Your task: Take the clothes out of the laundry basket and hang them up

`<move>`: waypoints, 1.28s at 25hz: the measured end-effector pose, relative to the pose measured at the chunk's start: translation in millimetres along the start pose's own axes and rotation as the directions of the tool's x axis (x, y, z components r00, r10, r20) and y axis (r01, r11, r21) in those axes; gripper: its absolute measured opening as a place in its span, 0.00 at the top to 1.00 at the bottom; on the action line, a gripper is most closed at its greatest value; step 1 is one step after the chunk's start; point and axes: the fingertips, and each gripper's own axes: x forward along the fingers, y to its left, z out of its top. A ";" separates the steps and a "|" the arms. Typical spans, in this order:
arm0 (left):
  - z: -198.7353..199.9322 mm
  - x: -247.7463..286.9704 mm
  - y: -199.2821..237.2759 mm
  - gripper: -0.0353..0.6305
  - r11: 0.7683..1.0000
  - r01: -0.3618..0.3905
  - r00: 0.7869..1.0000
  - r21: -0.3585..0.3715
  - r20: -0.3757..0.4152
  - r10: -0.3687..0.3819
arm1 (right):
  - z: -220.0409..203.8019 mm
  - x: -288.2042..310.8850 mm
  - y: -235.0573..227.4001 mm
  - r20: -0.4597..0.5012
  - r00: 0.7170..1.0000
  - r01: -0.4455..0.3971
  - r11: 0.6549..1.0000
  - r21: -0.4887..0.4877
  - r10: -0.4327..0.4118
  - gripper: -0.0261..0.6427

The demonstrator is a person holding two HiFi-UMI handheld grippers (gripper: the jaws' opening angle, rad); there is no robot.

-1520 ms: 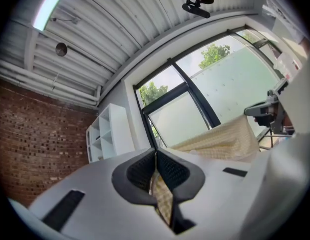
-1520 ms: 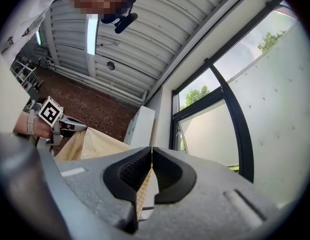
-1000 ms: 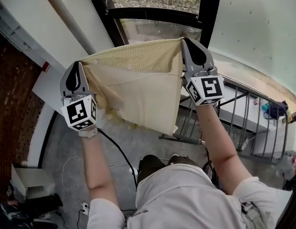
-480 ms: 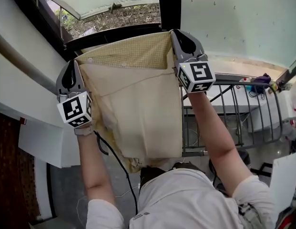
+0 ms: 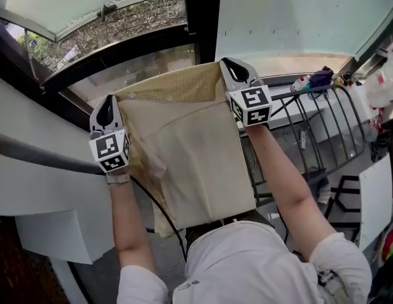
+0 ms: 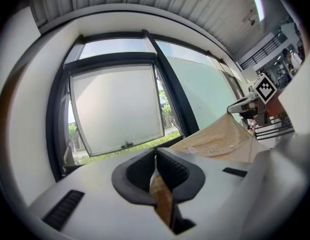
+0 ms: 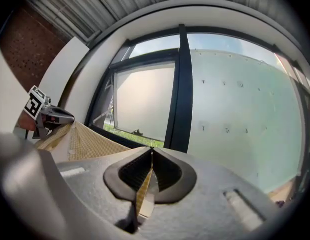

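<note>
A pale yellow checked garment (image 5: 183, 151) with a cream lining hangs spread between my two grippers, in front of the person's chest. My left gripper (image 5: 108, 104) is shut on its left top corner; a strip of the cloth (image 6: 161, 201) is pinched between its jaws. My right gripper (image 5: 229, 68) is shut on the right top corner, where the cloth (image 7: 142, 191) shows as a thin fold between the dark pads. Each gripper view shows the other gripper at the far end of the stretched top edge. The laundry basket is not in view.
A metal drying rack (image 5: 323, 132) with dark rails stands at the right, behind the right arm. Small items (image 5: 316, 79) lie on the ledge beyond it. A black-framed window (image 5: 202, 18) with frosted panes is straight ahead. A black cable (image 5: 155, 211) trails below the left wrist.
Both grippers have swung to the right with the garment stretched between them. The window frame now lies straight ahead and the drying rack has come closer at the right. The grips are unchanged.
</note>
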 end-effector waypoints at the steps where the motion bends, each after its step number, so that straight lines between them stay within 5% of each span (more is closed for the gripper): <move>1: -16.3 6.6 -4.5 0.93 1.000 0.021 1.000 -0.007 -0.021 -0.021 | -14.7 0.8 2.1 -0.035 0.999 0.008 1.000 -0.002 -0.008 0.94; 11: -146.5 41.6 -54.4 0.93 0.985 0.162 0.967 -0.064 -0.188 -0.171 | -153.3 -9.3 26.1 -0.330 0.942 0.057 0.998 -0.007 -0.056 0.94; 19: -208.0 39.7 -79.2 0.90 0.972 0.198 0.926 -0.124 -0.303 -0.227 | -206.2 -28.9 46.8 -0.447 0.894 0.038 0.997 0.070 -0.003 0.91; 23: -215.8 31.6 -81.9 0.77 0.966 0.196 0.915 -0.170 -0.322 -0.243 | -216.6 -45.4 46.6 -0.454 0.891 0.053 0.995 0.080 -0.011 0.90; 32: -165.6 5.1 -107.7 0.75 0.934 0.268 0.916 -0.237 -0.237 -0.323 | -192.1 -82.9 45.5 -0.392 0.919 0.082 0.990 0.119 -0.029 0.89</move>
